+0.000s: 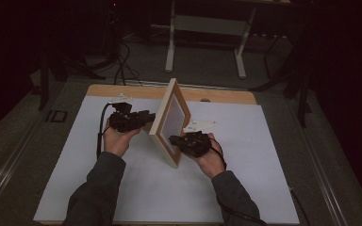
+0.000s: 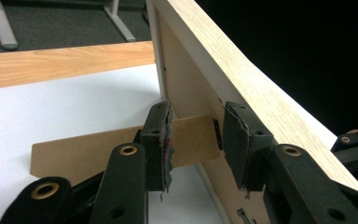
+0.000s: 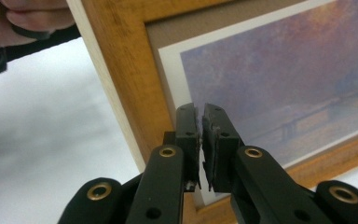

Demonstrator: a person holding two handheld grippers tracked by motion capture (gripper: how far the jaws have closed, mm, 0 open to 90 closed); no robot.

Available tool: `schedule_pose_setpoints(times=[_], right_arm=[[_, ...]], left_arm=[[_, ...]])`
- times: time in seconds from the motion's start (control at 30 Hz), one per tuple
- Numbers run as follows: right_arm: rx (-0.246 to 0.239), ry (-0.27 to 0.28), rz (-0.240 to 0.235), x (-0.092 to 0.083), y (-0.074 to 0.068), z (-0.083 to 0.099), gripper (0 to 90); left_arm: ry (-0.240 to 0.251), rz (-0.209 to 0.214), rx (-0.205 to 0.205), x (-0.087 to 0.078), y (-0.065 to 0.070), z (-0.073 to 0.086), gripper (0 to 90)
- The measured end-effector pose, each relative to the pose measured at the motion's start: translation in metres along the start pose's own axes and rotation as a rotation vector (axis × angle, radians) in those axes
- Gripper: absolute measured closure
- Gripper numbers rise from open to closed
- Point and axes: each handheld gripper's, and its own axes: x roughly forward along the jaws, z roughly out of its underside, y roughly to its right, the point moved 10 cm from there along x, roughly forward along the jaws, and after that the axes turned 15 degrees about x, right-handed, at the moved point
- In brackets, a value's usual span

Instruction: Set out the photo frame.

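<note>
Wooden picture frame, upright at table centre, light, stiff, glazed front likely fragile: left gripper jaws parted astride its cardboard easel strut at nine o'clock; right gripper nearly closed, empty, at five o'clock; grip wooden rails.

In the right gripper view, the picture frame ran off the top, right and bottom edges, and its print was blurred, so the scene on it could not be told. In the left gripper view, the frame's back stand was partly hidden behind the left gripper
</note>
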Motion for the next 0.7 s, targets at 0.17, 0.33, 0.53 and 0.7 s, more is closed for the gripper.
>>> schedule_pose_setpoints(times=[0.17, 0.33, 0.53, 0.7], right_arm=[[0.003, -0.007, 0.024, 0.000, 0.006, 0.003, 81.0], [0.008, -0.010, 0.029, 0.000, 0.008, 0.007, 78.9], [0.008, -0.008, 0.027, -0.002, 0.010, 0.007, 78.2], [0.010, -0.010, 0.028, -0.002, 0.012, 0.009, 77.0]], left_arm=[[0.029, -0.006, -0.040, -0.005, 0.003, -0.006, 56.2], [0.040, -0.026, -0.069, -0.009, 0.004, -0.010, 49.9], [0.056, -0.044, -0.079, -0.014, 0.006, -0.014, 46.6], [0.055, -0.045, -0.072, -0.014, 0.011, -0.015, 43.8]])
